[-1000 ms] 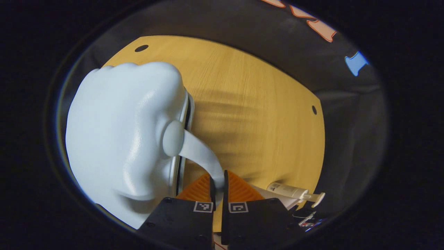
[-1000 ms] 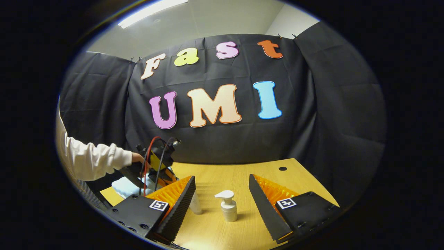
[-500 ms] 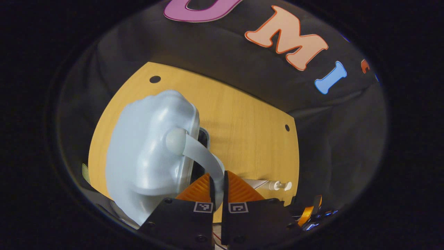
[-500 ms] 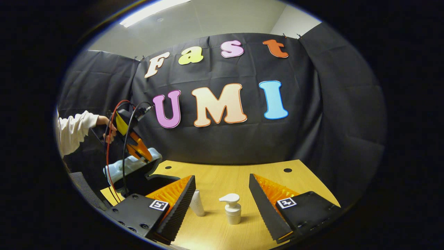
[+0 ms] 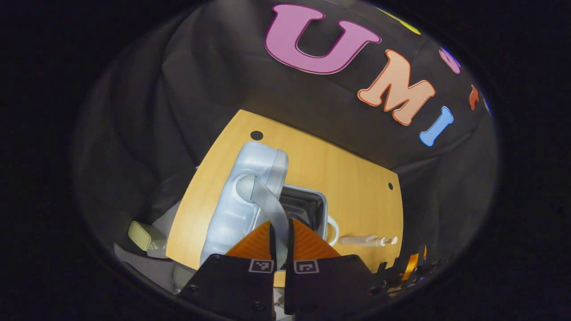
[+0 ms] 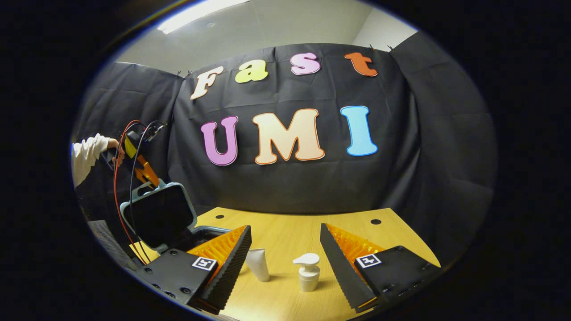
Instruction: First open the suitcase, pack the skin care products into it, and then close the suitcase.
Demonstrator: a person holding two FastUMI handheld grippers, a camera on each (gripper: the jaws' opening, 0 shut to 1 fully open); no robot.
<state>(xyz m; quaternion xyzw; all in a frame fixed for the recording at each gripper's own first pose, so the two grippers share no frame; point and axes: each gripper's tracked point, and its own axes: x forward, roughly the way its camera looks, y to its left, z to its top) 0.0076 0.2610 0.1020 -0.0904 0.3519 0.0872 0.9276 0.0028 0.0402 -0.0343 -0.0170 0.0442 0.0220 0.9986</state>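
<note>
Left gripper view: my left gripper clamped the suitcase lid's handle, lid raised near upright; right gripper stayed apart.

Worktop: light wood-grain surface, standing against the black cloth wall at its far edge. Two small dark round holes sit near that far edge, one toward each far corner; both also appear in the left gripper view. Off the worktop's near-left corner, in the left gripper view, a pale cream rounded block rests on grey framework; its nature cannot be determined. Above the cloth wall, in the right gripper view, a pale ceiling carries one lit strip light.
</note>
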